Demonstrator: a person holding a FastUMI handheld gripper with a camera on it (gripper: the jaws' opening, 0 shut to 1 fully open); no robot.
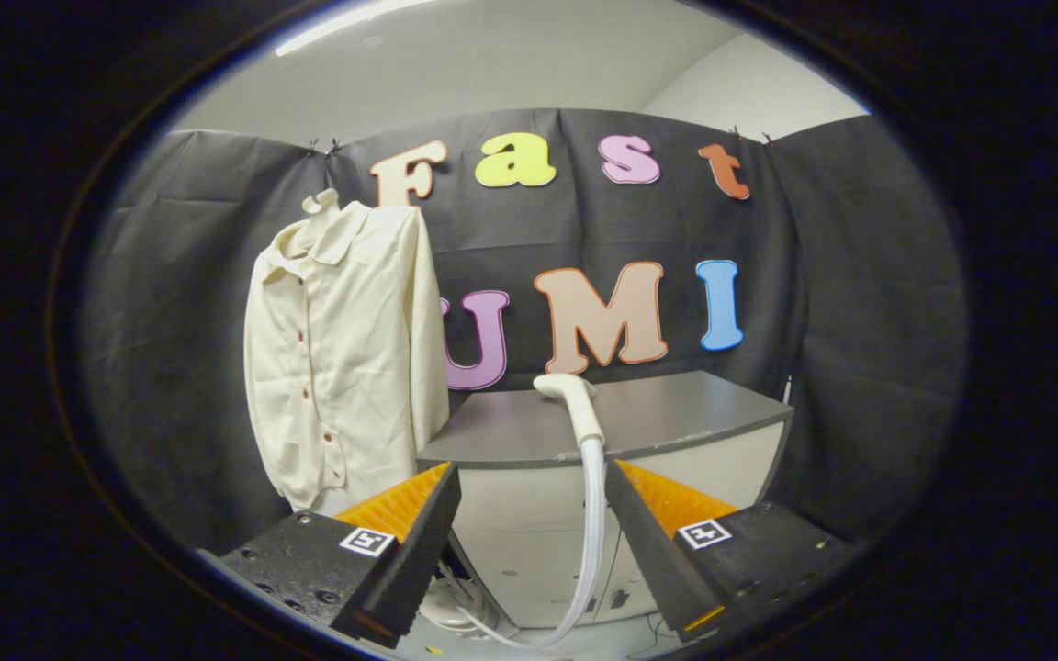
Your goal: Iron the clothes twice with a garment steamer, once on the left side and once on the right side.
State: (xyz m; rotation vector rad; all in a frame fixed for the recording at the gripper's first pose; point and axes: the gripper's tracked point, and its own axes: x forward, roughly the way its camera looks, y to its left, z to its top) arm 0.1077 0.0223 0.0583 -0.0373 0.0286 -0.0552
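Closest to the lens you've got the gripper (pixel 529 514) with its two fingers (pixel 419 542) spread wide apart, nothing pinched between them, neither one touching anything. Each finger has a small square black-and-white marker tag (pixel 366 541) on its top face.

Right in the gap between the fingers runs a pale, translucent flexible hose (pixel 591 523). It climbs up to the white plastic garment steamer head (pixel 571 402), which lies on the front part of a grey-topped cabinet with off-white sides (pixel 676 413), just beyond the fingertips. The steamer's nozzle end is curved over toward the shirt side, the handle end pointing back toward the gripper and slightly overhanging the cabinet's front edge. The hose drops down from there in front of the cabinet and loops low near the floor, where it meets some whitish base unit (pixel 455 606) that I can't make out properly because one finger hides most of it.

Off to the side of the cabinet, beyond the fingers, a cream long-sleeved button-up shirt with small dark buttons (pixel 341 358) hangs on a pale hanger hook (pixel 320 201) against the black cloth wall (pixel 171 321). Its hem comes down below the level of the cabinet top, and one sleeve edge sits right beside the cabinet's corner. Can't tell if they actually touch.
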